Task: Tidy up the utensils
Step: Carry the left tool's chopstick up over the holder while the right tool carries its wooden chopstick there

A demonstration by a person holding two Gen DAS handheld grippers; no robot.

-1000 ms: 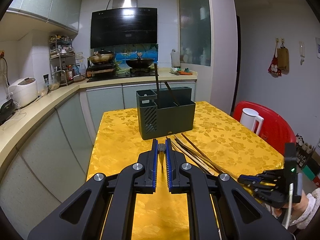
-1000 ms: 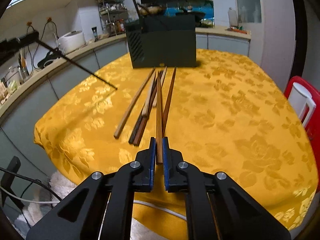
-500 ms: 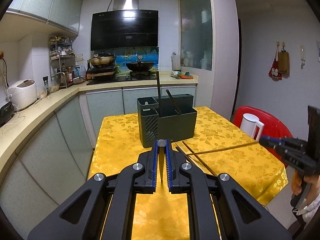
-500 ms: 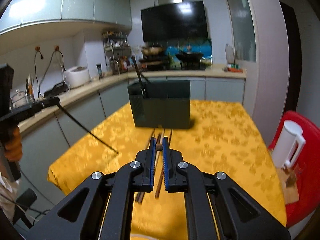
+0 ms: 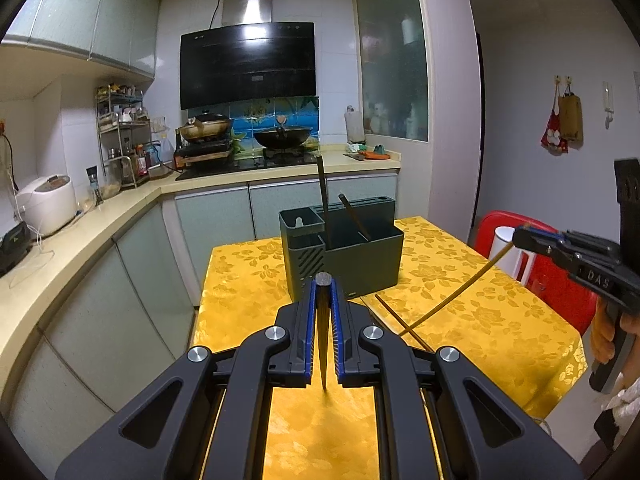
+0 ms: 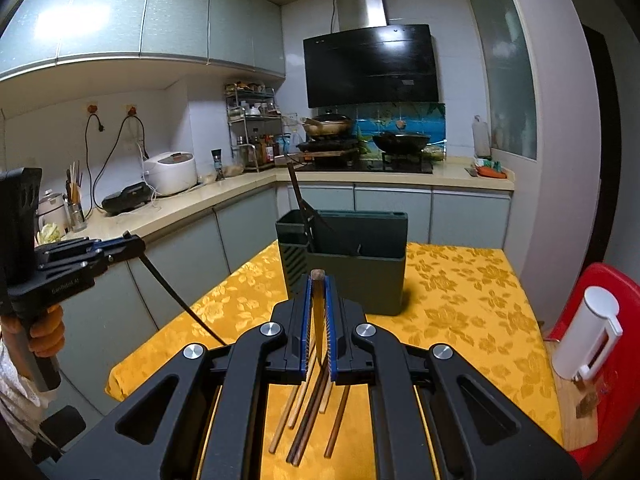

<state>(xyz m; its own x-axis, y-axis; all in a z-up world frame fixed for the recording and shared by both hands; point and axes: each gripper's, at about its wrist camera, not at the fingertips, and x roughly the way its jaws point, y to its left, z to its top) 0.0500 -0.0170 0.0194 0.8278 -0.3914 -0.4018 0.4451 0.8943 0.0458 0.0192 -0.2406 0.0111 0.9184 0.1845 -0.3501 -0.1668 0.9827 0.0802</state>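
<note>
Home kitchen, black slanted range hood point(image 5: 247, 67) at twelve o'clock, dark wok point(image 5: 283, 136) on the hob beneath, white rice cooker point(image 5: 47, 205) at nine o'clock, yellow floral-clothed table point(image 5: 472, 316) in the foreground.

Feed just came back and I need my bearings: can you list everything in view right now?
Utensil caddy: one, dark green, on table, two dark chopsticks standing inside.
Loose chopsticks: about five, wooden, lying on table.
Table: one, yellow floral cloth.
Kettle: one, white, on red chair.
Rice cooker: one, white, counter.
Woks: two, on stove.
Range hood: one, black.
Left gripper: shut on dark chopstick.
Right gripper: shut on wooden chopstick.
</note>
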